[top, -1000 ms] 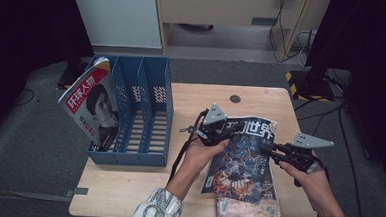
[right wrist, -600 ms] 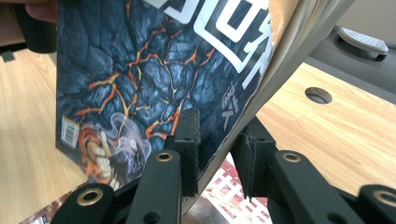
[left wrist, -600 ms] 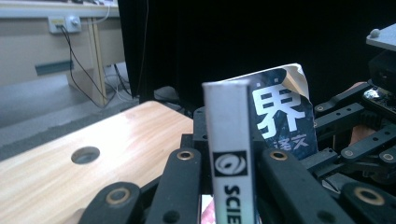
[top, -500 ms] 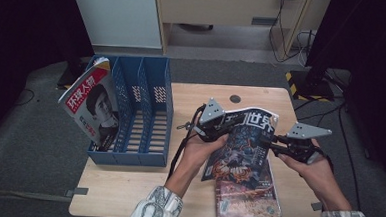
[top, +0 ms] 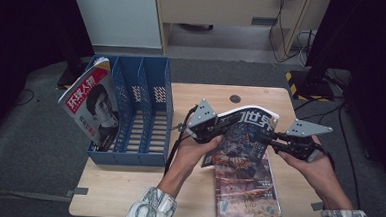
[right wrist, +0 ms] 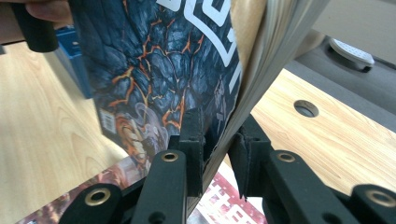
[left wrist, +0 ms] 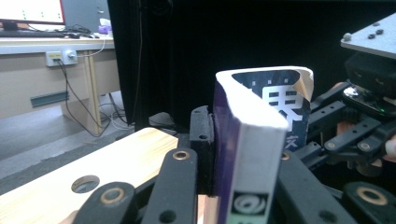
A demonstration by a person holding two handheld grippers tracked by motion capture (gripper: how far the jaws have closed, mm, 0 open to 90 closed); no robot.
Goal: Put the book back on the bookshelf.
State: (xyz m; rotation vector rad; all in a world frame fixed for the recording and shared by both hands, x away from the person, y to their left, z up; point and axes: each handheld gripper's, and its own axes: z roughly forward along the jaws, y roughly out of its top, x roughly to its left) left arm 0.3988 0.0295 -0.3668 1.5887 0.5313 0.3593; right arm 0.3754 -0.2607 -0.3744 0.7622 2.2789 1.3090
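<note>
A dark magazine with a lava-pattern cover and white characters is held up, tilted, over the wooden table. My left gripper is shut on its spine edge. Its jaws have just eased a touch wider, with the magazine still between them. My right gripper is shut on the opposite page edge. Those jaws have just been closing tighter on the pages, which pass between the two pads. A second magazine lies flat on the table beneath the held one.
A blue slotted file rack stands at the table's left, with a red-covered magazine leaning in its leftmost slot. A round hole sits near the table's far edge. Cables trail on the floor beyond.
The dark magazine has come up off the lower one and now stands steeper. The right hand has risen with it, and the left hand has stayed about where it was.
</note>
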